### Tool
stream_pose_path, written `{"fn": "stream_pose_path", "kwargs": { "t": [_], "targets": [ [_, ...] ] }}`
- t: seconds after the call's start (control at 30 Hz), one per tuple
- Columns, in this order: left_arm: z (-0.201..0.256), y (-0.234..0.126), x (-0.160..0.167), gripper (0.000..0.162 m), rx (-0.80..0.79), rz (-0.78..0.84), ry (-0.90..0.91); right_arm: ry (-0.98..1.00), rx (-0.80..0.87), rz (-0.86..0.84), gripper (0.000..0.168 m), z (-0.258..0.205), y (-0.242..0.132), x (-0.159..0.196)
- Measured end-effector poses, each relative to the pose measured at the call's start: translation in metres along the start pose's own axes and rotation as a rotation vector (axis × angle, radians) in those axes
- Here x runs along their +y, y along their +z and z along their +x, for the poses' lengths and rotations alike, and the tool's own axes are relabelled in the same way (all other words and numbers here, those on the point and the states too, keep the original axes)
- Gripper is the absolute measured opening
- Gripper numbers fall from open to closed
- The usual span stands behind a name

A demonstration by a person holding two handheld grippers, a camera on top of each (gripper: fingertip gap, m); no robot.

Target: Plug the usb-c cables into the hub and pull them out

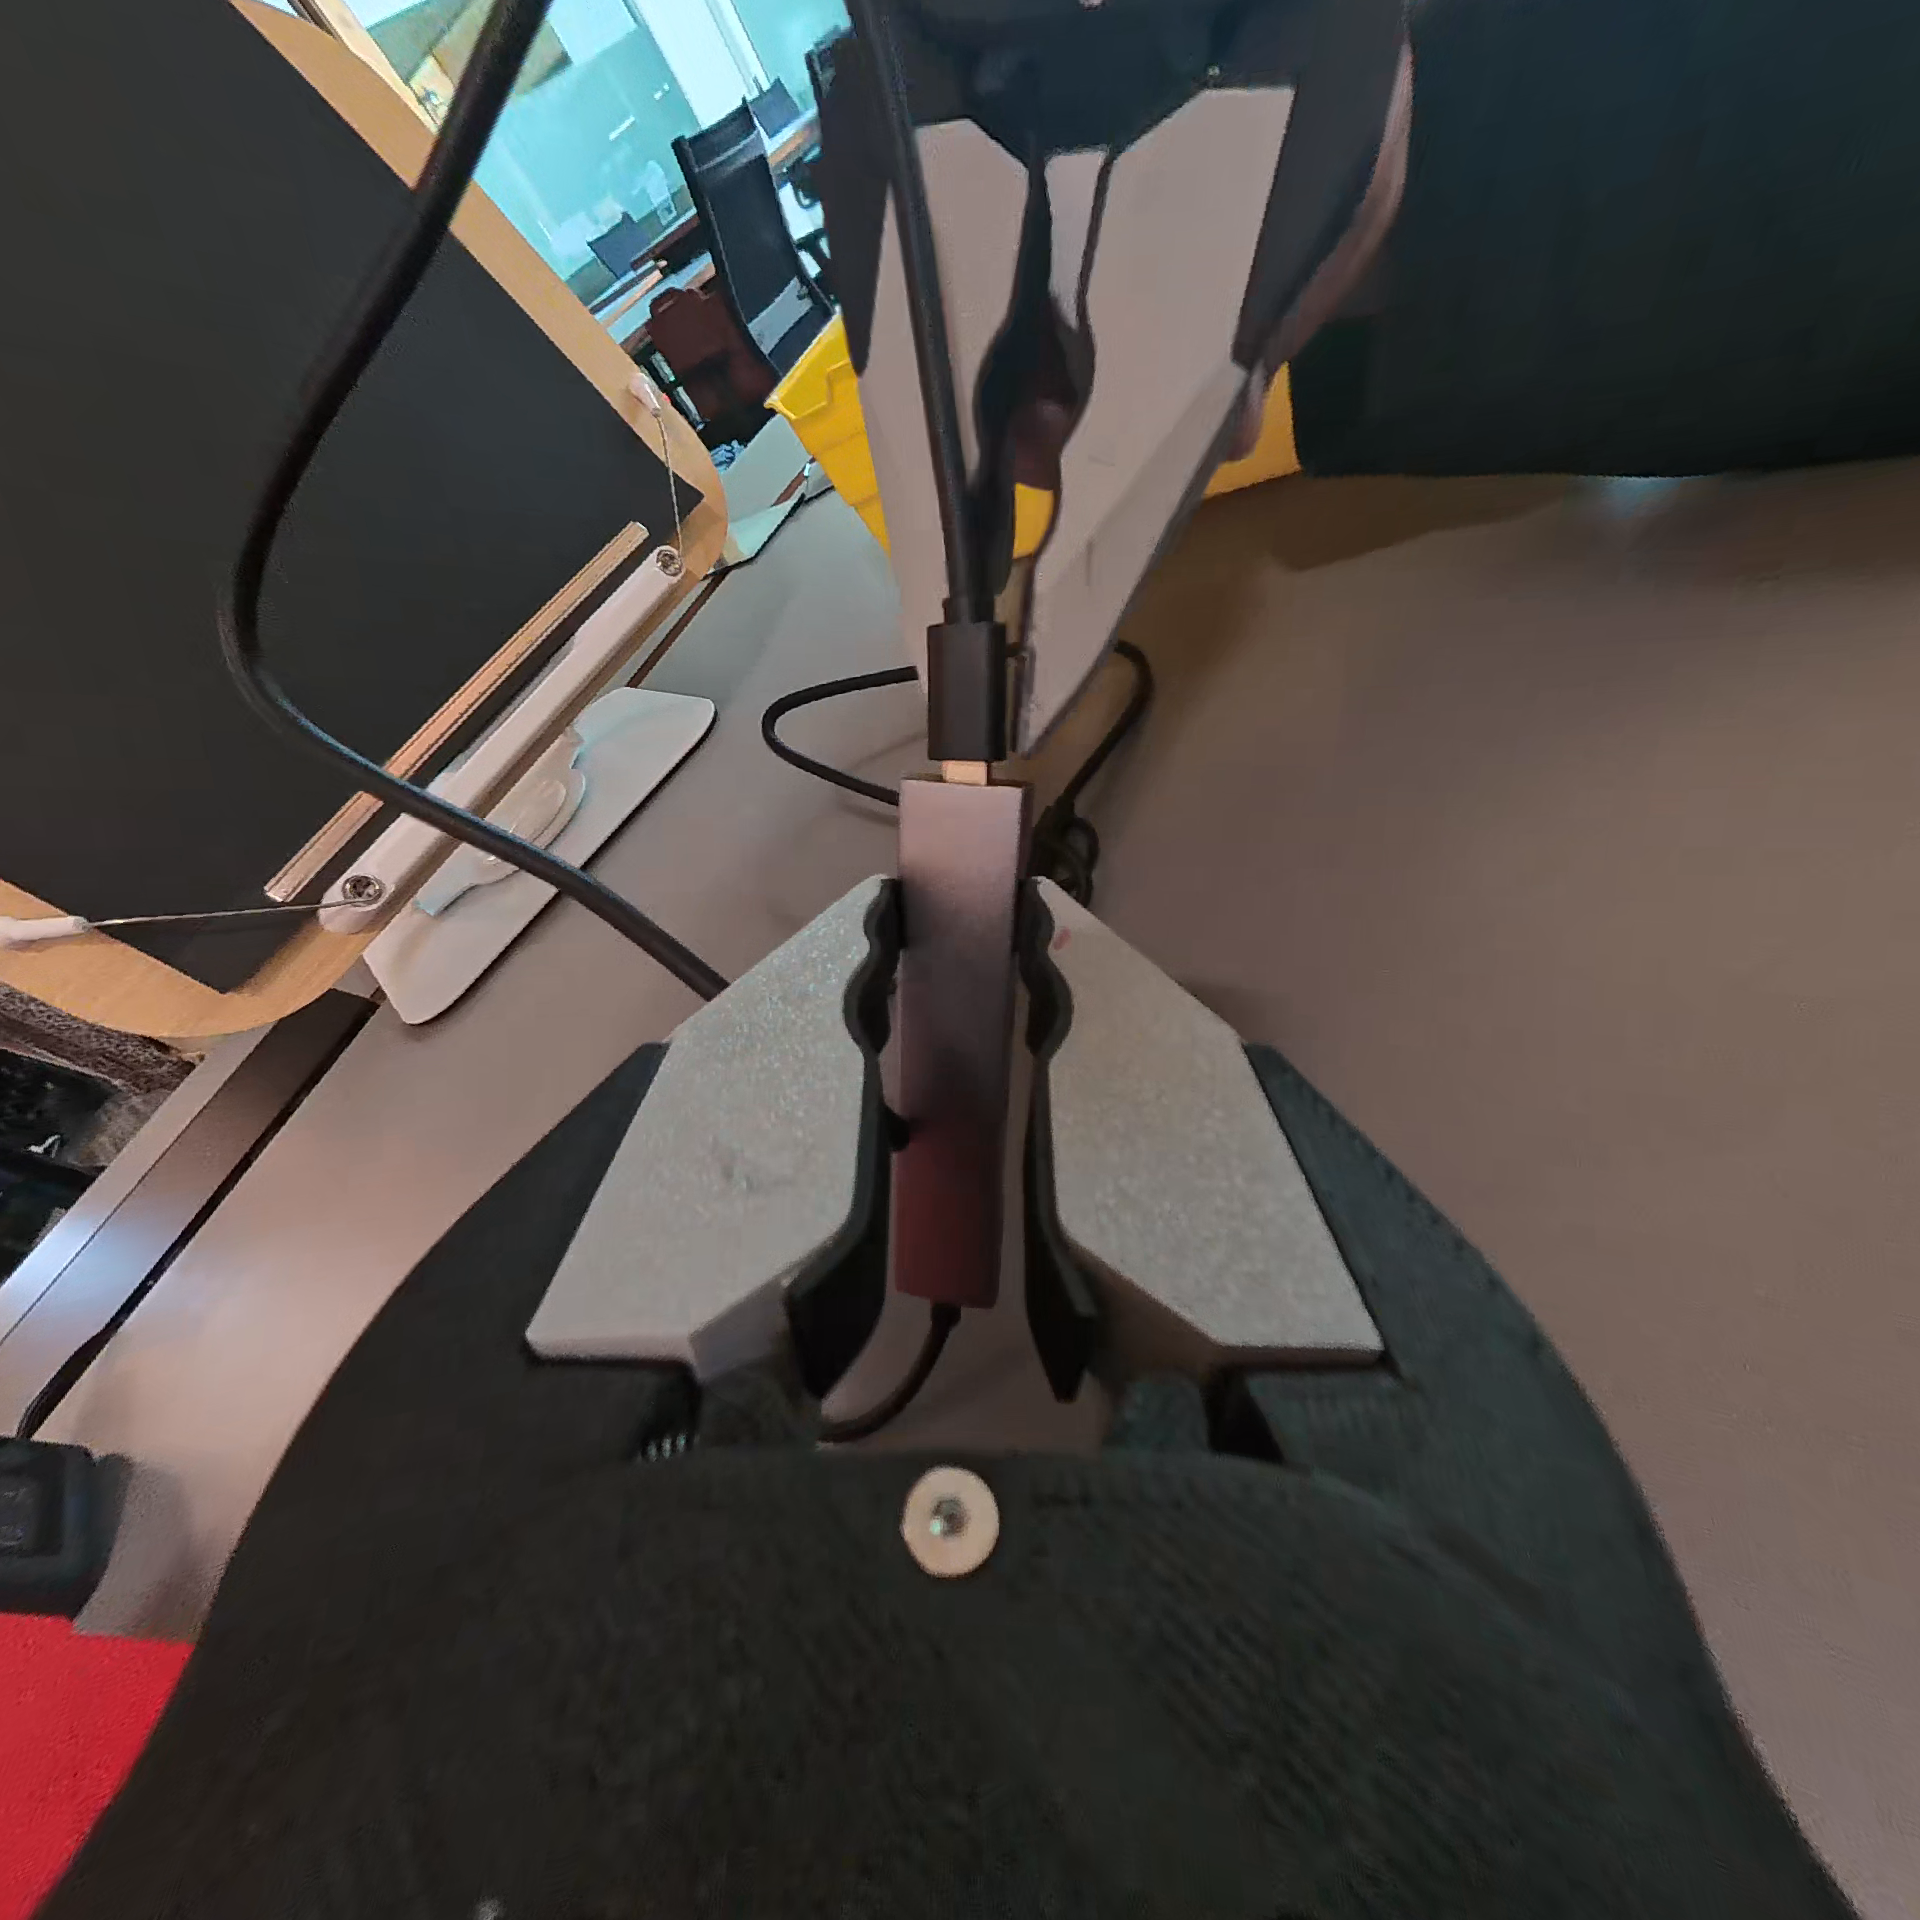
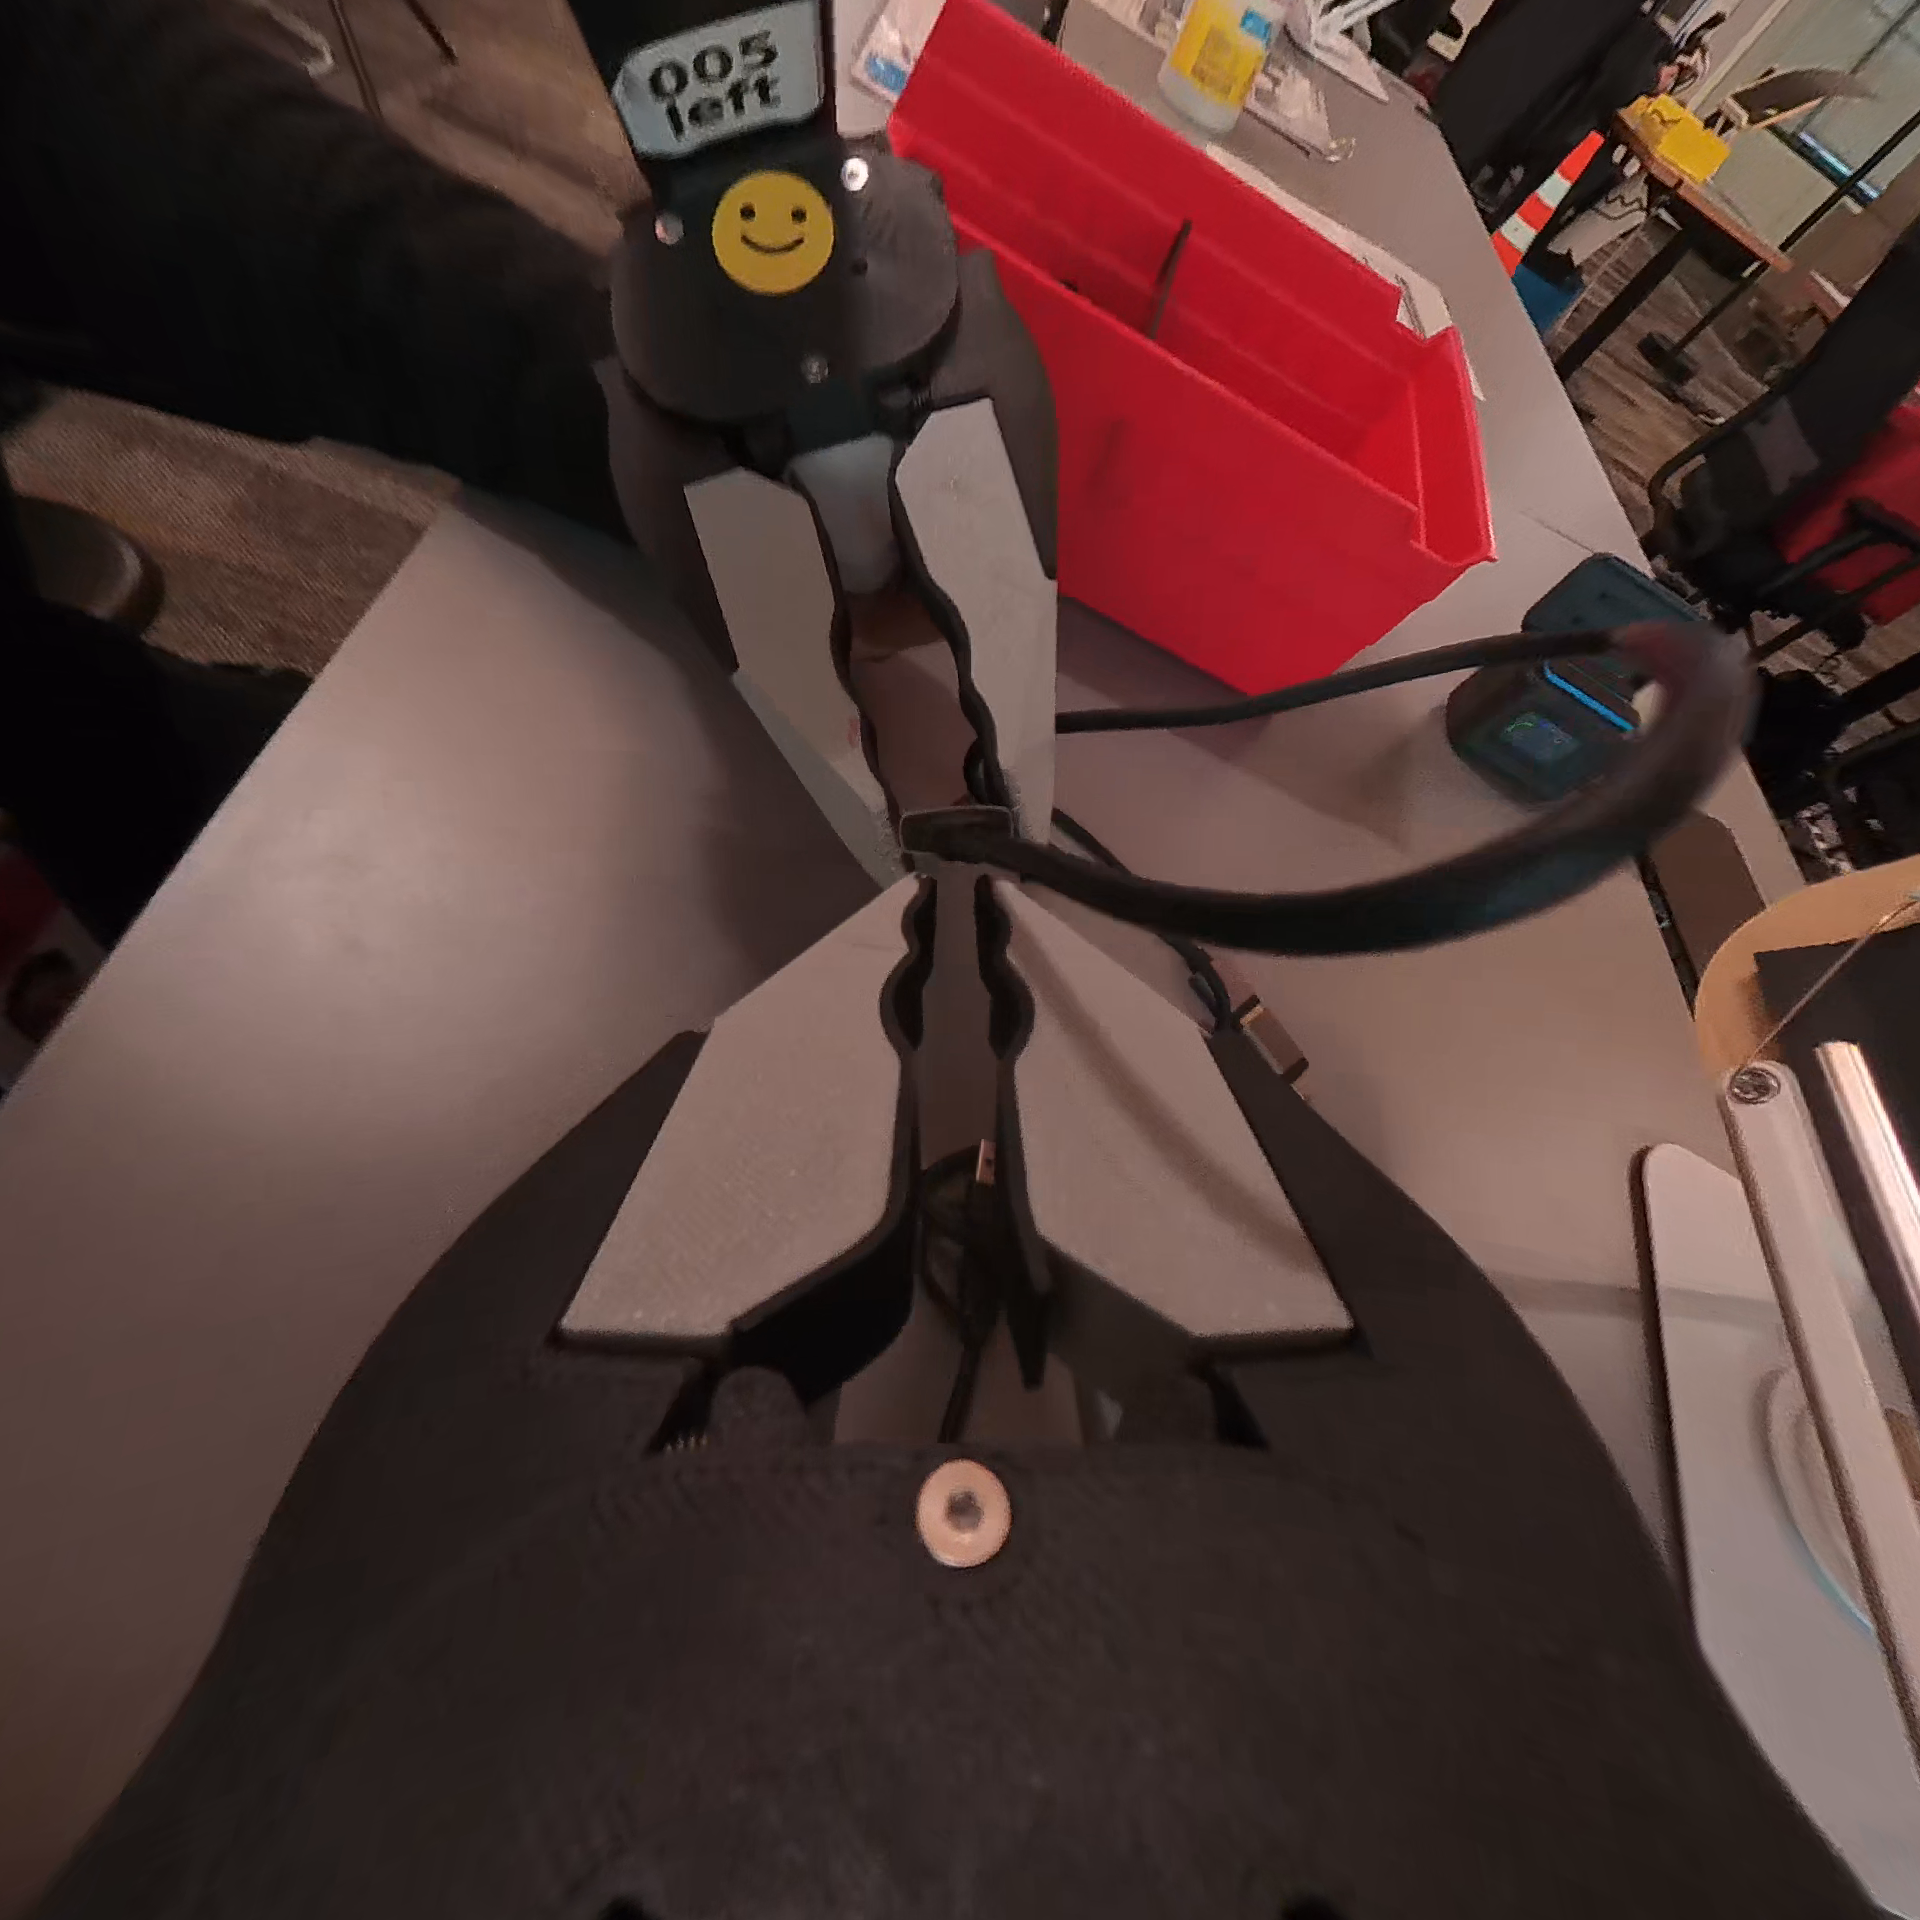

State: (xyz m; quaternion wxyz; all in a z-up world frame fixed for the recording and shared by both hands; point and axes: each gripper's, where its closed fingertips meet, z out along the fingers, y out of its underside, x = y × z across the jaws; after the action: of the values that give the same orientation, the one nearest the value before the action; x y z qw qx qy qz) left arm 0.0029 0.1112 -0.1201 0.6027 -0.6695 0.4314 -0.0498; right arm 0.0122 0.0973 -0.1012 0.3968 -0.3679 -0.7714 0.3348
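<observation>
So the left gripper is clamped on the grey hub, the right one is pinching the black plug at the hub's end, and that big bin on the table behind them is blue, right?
Nearly: the bin is red, not blue, as the right wrist view shows. The rest holds: the left gripper is clamped on the grey hub, and the right gripper pinches the black plug at the hub's end.

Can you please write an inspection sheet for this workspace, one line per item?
Surface: grey table, mostly bare.
Job's things: hub held upright; plug at its top port, metal tip still showing.
Clutter: red bin, yellow bin, bottle.
Grippers: left gripper shut on hub; right gripper shut on plug.
Cables: black cable loops off; another coils on the table.
Surroundings: office chairs, desks, orange cone.
</observation>
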Motion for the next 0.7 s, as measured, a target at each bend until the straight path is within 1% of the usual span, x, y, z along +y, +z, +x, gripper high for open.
{"fn": "stream_pose_path", "kwargs": {
  "t": [0.07, 0.13, 0.17, 0.27, 0.3, 0.37, 0.5, 0.6, 0.7],
  "targets": [
    [-0.003, -0.001, 0.002, 0.021, -0.011, -0.006, -0.001, -0.007, 0.003, -0.018, 0.012, -0.001, 0.0, 0.002],
    [-0.003, -0.001, 0.002, 0.021, -0.01, -0.004, -0.005, 0.018, 0.014, 0.019, 0.02, 0.003, -0.005, -0.003],
    [-0.003, -0.001, 0.002, 0.021, -0.012, -0.005, 0.001, 0.036, 0.015, 0.05, 0.02, 0.004, -0.008, -0.009],
    [0.0, 0.0, 0.003, 0.021, -0.013, -0.017, 0.022, 0.081, 0.004, 0.159, 0.018, 0.005, -0.015, -0.026],
    [0.0, 0.001, 0.003, 0.021, -0.013, -0.018, 0.025, 0.086, -0.001, 0.168, 0.015, 0.005, -0.015, -0.028],
    [0.0, 0.001, 0.003, 0.021, -0.015, -0.017, 0.022, 0.074, -0.007, 0.152, 0.003, 0.003, -0.014, -0.025],
    [-0.001, 0.0, 0.001, 0.021, -0.016, -0.007, 0.009, 0.068, -0.007, 0.133, 0.003, 0.002, -0.011, -0.022],
    [-0.003, -0.001, 0.003, 0.021, -0.02, -0.011, -0.001, 0.062, 0.001, 0.11, 0.01, 0.002, -0.009, -0.019],
    [-0.002, 0.0, 0.003, 0.021, -0.019, -0.014, 0.008, 0.059, -0.001, 0.103, 0.009, 0.002, -0.01, -0.018]
  ]
}}
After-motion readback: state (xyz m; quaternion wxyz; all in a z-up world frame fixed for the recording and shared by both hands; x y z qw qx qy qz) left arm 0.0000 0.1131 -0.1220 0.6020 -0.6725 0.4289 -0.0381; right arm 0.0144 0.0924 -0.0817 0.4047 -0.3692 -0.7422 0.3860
